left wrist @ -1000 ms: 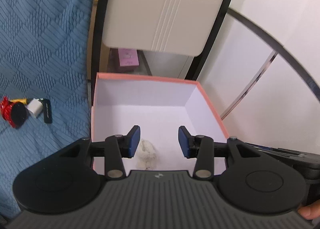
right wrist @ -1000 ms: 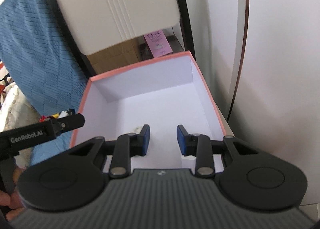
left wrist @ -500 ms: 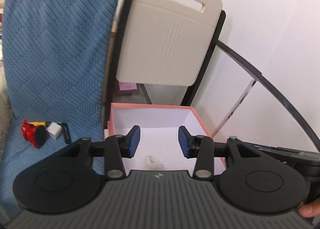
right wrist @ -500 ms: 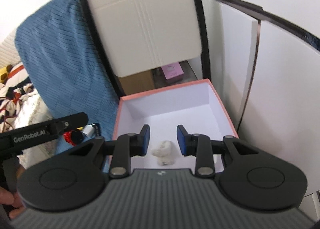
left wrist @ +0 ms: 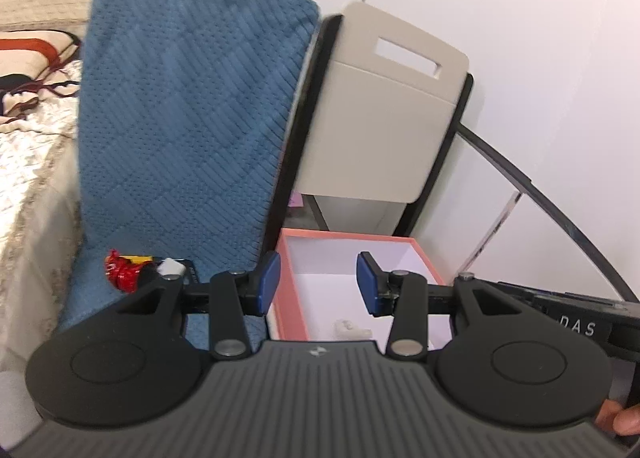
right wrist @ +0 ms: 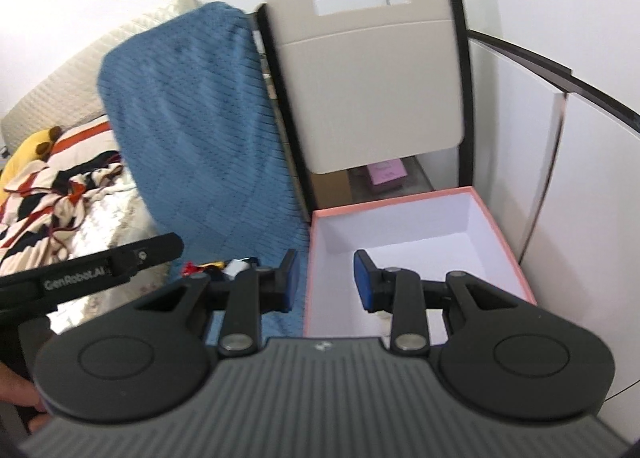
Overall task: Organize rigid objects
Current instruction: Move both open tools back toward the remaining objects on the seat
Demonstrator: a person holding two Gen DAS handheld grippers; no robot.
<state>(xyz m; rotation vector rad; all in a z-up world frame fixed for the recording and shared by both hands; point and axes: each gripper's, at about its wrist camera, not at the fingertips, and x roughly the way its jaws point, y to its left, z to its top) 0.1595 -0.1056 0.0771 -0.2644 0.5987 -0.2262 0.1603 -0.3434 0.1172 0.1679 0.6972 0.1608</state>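
A pink box (left wrist: 292, 298) with a white inside stands open beside a blue blanket (left wrist: 192, 117). A small whitish object (left wrist: 350, 328) lies on its floor. A red toy (left wrist: 122, 272) and a white and black item (left wrist: 172, 268) lie on the blanket to the left. My left gripper (left wrist: 318, 284) is open and empty above the box's left part. My right gripper (right wrist: 324, 278) is open and empty, high over the left rim of the box (right wrist: 516, 258). The small toys (right wrist: 224, 264) show partly behind its left finger.
A beige chair back (right wrist: 372, 77) with a handle slot stands behind the box. A bed (right wrist: 60, 185) with patterned covers is at the left. White cabinet panels (right wrist: 580, 197) stand at the right. A purple box (right wrist: 386, 173) lies under the chair.
Both grippers have pulled up and back from inside the box. The box looks smaller and more of the blanket, chair and bed shows. Both stay open.
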